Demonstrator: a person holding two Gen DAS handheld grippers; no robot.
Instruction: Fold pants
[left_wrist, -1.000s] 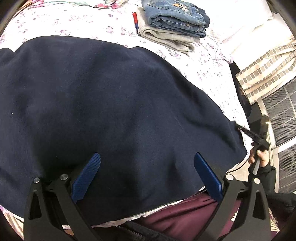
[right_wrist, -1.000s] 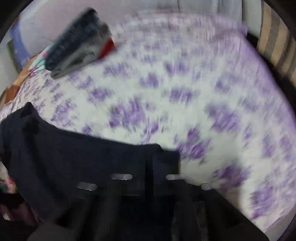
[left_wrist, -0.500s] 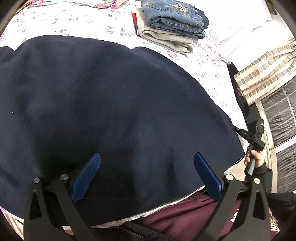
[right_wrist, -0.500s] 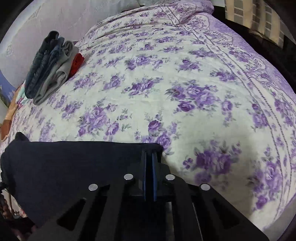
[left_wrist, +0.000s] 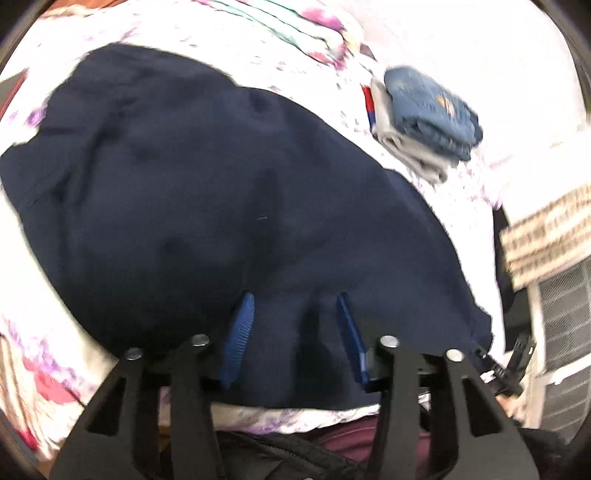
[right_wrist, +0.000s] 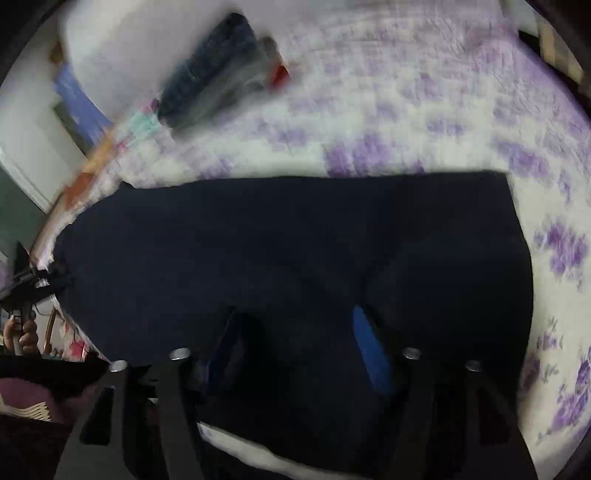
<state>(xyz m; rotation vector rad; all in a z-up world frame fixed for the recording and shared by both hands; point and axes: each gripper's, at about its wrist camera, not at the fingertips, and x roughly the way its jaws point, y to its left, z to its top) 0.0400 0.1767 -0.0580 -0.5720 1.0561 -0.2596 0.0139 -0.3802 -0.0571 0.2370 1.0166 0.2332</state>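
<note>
Navy pants (left_wrist: 229, 206) on floral bedspread (left_wrist: 461, 184), left hand-held gripper (left_wrist: 291, 332) closing over fabric

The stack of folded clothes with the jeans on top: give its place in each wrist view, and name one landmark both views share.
Left wrist view: the stack of folded clothes lies upper right, on the floral bedspread, beyond the navy pants.
Right wrist view: the stack lies upper left, blurred, beyond the pants on the bedspread.
Shared landmark: the navy pants, spread across the middle of both views.
</note>
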